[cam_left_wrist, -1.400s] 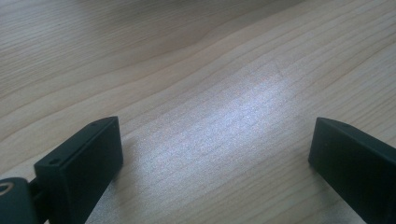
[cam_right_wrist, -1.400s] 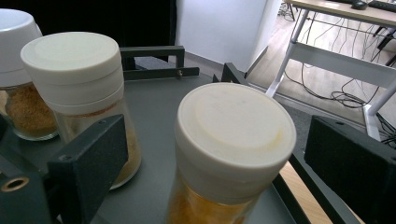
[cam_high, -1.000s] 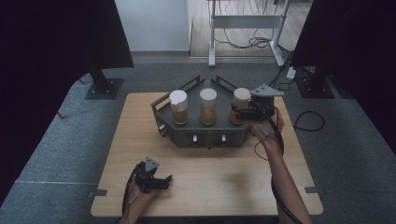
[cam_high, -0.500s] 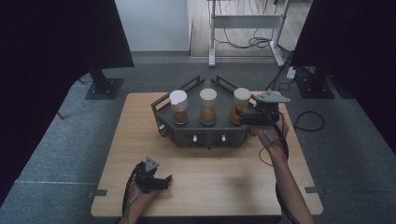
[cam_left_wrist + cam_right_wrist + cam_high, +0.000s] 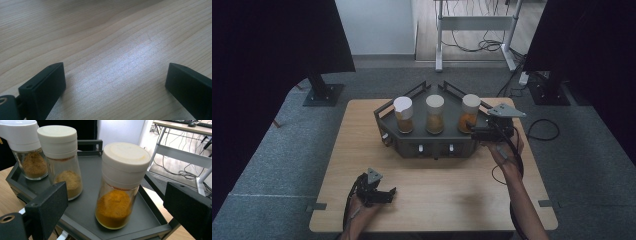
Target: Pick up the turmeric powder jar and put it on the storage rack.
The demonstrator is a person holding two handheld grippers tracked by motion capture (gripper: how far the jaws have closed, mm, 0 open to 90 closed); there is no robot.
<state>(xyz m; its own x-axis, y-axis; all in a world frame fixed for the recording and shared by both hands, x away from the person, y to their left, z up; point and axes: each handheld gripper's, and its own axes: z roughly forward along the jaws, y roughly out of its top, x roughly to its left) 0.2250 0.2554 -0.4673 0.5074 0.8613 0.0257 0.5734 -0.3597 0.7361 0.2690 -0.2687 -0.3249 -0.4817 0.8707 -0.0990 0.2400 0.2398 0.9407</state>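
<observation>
— Starting close in: what are your tongs doing?

— My left gripper (image 5: 388, 192) lies low over the bare table (image 5: 112, 37) near my edge, jaws released and nothing between them. It sits where it sat a second ago.

— And the other one?

— That's the change. My right gripper (image 5: 474, 131) has slid toward me and a little down, off the right end of the grey tray (image 5: 85, 172). Its jaws stand wide, framing the jar of orange powder (image 5: 120, 195), but the pads aren't on the glass.

— So is it a grasp or not?

— Not yet, I'd judge. It looks like lining up lower on the jar, though from above I can't tell how much gap is left.

— Where is the jar?

— Upright at the tray's right end, white lid on, same spot as before. Beyond it, the middle jar (image 5: 62, 162) and the far jar (image 5: 27, 155) haven't shifted either.
</observation>
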